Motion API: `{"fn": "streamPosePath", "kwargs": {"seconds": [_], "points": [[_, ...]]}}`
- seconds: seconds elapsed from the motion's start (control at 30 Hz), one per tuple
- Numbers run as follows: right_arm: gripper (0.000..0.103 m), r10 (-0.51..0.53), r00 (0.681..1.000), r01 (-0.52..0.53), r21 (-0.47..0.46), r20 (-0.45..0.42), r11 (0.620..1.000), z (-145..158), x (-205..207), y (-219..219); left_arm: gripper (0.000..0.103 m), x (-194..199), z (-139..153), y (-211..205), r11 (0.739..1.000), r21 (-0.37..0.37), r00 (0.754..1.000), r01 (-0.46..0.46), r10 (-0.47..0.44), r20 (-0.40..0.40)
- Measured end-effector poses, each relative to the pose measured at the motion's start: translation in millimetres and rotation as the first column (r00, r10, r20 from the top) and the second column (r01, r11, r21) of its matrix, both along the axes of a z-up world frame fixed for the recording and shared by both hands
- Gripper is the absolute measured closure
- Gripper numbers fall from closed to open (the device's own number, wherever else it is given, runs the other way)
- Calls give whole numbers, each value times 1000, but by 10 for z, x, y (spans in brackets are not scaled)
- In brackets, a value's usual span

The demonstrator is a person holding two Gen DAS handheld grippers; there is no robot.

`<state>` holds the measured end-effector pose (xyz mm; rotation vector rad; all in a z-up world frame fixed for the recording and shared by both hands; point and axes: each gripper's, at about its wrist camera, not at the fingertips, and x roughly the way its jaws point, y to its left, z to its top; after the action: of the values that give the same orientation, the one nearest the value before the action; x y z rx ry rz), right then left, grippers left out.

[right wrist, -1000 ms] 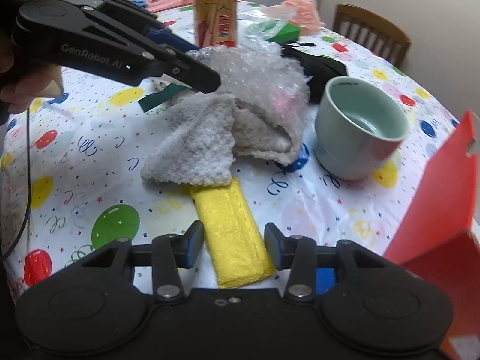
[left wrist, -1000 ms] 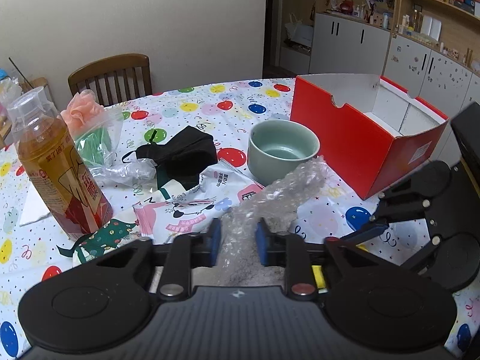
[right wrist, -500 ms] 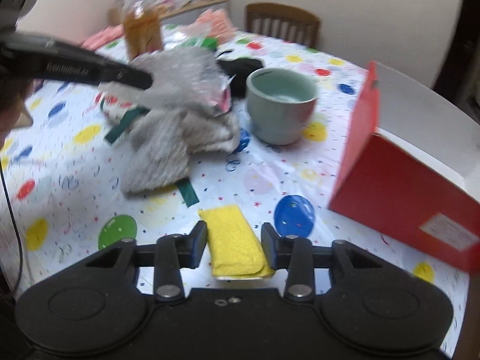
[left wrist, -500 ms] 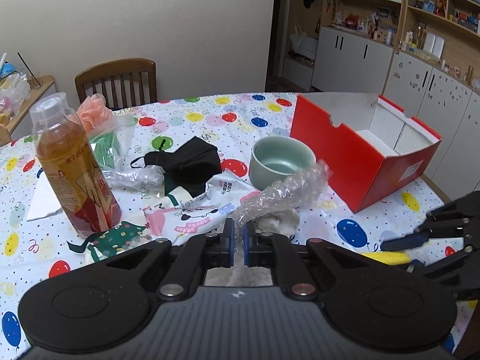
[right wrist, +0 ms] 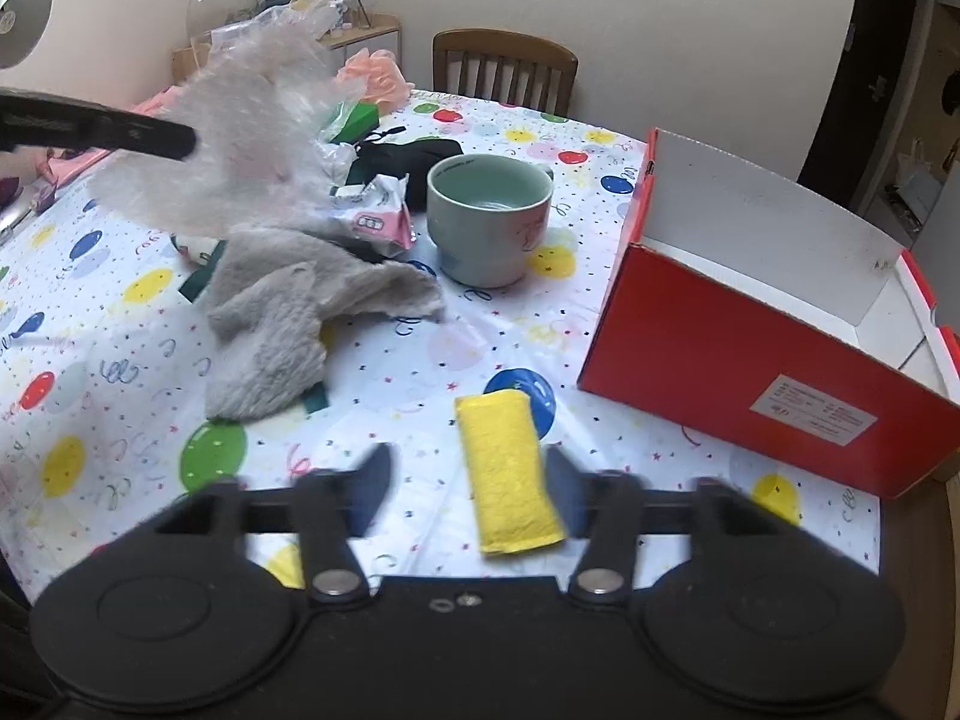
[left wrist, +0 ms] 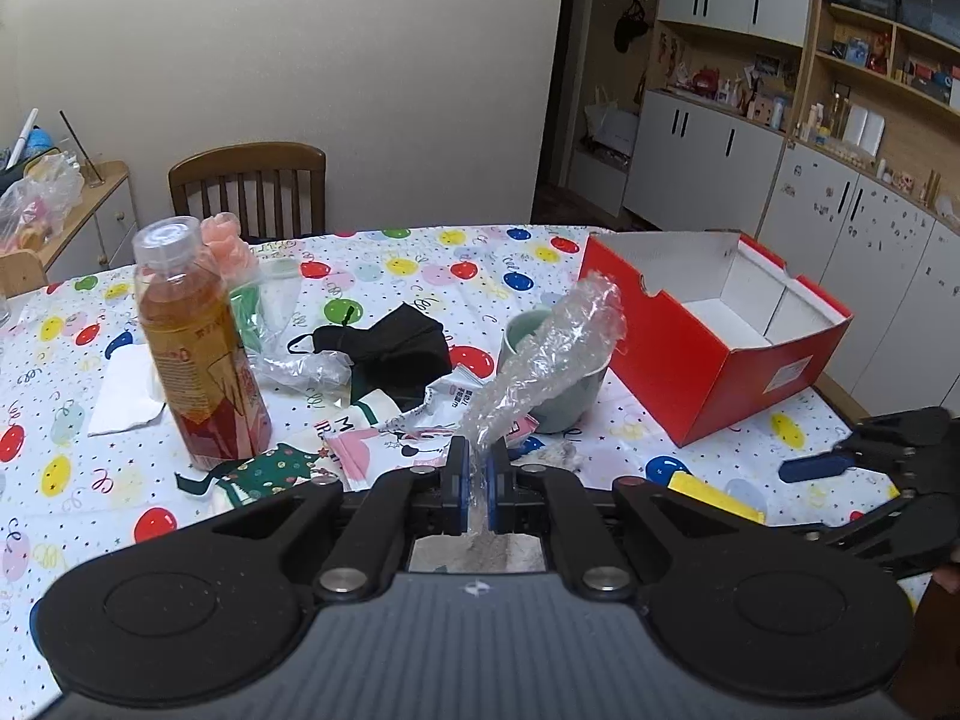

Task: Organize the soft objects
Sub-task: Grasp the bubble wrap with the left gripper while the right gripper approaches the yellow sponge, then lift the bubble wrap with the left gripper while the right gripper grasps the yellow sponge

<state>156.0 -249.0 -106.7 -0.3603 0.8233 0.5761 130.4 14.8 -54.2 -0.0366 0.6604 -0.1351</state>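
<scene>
Since a second ago: left gripper (left wrist: 473, 483) has gone from part-open to pinched shut on the bubble wrap (left wrist: 549, 354) and raised it off the grey cloth (right wrist: 288, 312); right gripper (right wrist: 465, 489) has spread wide and let the yellow sponge (right wrist: 507, 474) lie loose on the tabletop (right wrist: 120, 360), lower centre of the right view, close beside the right finger. Wrap: held aloft, centre of the left view, in front of the cup (right wrist: 489, 219). Red box (right wrist: 762, 360): open-topped, at right, apparently the destination. Handling advice, wrap: light and springy, so carry it high over the box wall, lower it well inside, then release. Sponge: centre the jaws over it before closing.
</scene>
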Motion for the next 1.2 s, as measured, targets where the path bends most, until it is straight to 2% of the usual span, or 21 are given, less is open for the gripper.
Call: {"fn": "streamPosePath", "kwargs": {"seconds": [0.23,0.37,0.6,0.63,0.73,0.83,0.93,1.1,1.13,1.2], "points": [[44,8,999,-10,-59,-41,998,-299,239,62,98,-151,106,115,999,-23,1000,-30,30,-4],[48,-26,996,22,-46,-88,999,-428,385,49,98,-241,116,170,999,-25,999,-44,43,-9],[56,-37,993,33,-43,-115,999,-486,451,38,98,-355,89,250,997,-42,998,-62,62,-18],[62,-44,993,39,-42,-114,998,-483,452,31,98,-366,91,258,997,-42,998,-64,63,-17],[63,-67,991,63,-35,-119,997,-469,458,12,98,-401,105,278,996,-47,997,-72,72,-14],[64,-109,987,106,-31,-115,994,-432,405,-8,98,-414,127,303,994,-61,996,-87,86,-10],[65,-180,975,184,18,-130,983,-326,314,-77,98,-433,162,306,993,-76,996,-90,91,0],[70,-208,971,217,62,-119,974,-33,127,-162,98,-440,261,252,992,-100,997,-72,75,30],[84,-212,971,221,75,-112,972,47,101,-184,98,-436,287,241,992,-107,997,-68,72,33],[87,-224,969,233,87,-103,969,195,85,-217,98,-428,347,216,991,-122,997,-56,61,42]]}}
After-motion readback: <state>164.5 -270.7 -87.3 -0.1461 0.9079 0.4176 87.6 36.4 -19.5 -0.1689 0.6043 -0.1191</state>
